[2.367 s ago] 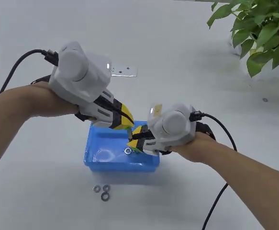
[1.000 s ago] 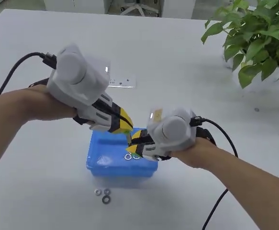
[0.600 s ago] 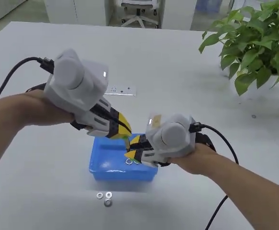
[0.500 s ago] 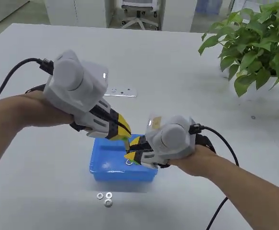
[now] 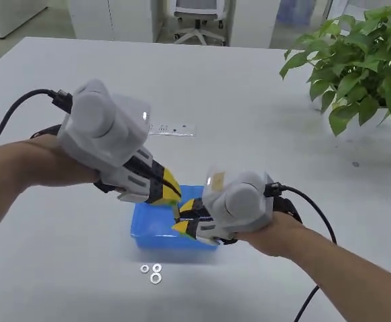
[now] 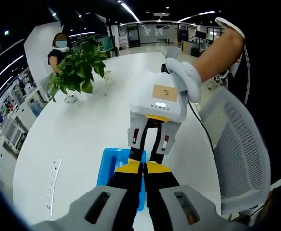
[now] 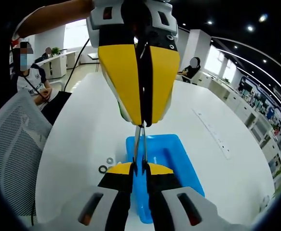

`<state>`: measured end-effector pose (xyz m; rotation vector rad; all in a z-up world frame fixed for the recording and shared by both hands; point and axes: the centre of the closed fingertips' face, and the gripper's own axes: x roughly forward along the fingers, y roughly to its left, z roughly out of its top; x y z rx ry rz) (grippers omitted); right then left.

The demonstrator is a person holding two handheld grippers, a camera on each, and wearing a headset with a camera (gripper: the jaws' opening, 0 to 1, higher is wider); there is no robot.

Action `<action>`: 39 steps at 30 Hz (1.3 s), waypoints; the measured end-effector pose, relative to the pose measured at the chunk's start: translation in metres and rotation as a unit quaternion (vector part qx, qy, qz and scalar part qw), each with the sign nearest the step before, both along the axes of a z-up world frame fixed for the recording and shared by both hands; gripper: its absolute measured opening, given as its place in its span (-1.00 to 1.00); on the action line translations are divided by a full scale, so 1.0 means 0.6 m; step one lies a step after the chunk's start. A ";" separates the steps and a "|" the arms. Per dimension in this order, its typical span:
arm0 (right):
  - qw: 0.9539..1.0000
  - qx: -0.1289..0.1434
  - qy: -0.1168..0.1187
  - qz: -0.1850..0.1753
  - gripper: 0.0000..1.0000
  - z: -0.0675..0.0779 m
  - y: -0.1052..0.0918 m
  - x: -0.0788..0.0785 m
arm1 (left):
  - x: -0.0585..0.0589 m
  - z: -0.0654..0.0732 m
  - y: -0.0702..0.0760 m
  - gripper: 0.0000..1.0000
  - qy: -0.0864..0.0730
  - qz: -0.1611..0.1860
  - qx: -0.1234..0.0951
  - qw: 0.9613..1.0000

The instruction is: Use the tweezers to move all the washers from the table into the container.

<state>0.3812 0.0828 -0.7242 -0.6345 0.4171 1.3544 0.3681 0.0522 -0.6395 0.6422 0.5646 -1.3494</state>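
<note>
A blue container [image 5: 151,225] sits on the white table, with three washers [image 5: 152,272] lying on the table just in front of it. My left gripper [image 5: 172,195] and right gripper [image 5: 180,225] meet tip to tip above the container. In the right gripper view, thin silver tweezers [image 7: 139,144] run from the left gripper's shut yellow jaws [image 7: 142,122] down into my right gripper [image 7: 140,169], also shut on them. Beside the container [image 7: 171,159] lie the washers [image 7: 110,160]. In the left gripper view my left gripper [image 6: 144,166] points at the right gripper [image 6: 148,155] over the container [image 6: 109,168].
A potted plant [image 5: 356,60] stands at the back right of the table. A white strip [image 5: 172,129] lies behind the container. Cables trail from both grippers. A mesh chair [image 6: 236,154] stands at the table's edge, and people sit further off.
The head camera has tilted up, showing more of the room. Both grippers stay tip to tip over the container. The washers seen inside it are now hidden behind the right gripper.
</note>
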 end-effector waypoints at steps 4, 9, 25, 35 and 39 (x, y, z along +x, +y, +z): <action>1.000 -0.001 0.003 0.006 -0.76 -0.007 0.005 -0.015 | -0.015 -0.007 0.006 -0.90 0.001 -0.002 0.007 1.000; 1.000 -0.001 0.007 0.013 -0.76 -0.011 0.013 -0.030 | -0.027 -0.011 0.015 -0.90 0.003 0.003 0.008 1.000; 0.999 -0.001 0.020 0.027 -0.75 -0.037 0.034 -0.072 | -0.065 -0.035 0.032 -0.90 0.015 0.018 0.008 1.000; 0.999 -0.005 0.034 0.035 -0.75 -0.062 0.042 -0.093 | -0.082 -0.059 0.042 -0.90 0.025 0.024 0.010 0.999; 0.998 -0.007 0.040 0.037 -0.75 -0.072 0.044 -0.100 | -0.088 -0.068 0.045 -0.90 0.030 0.027 0.010 0.999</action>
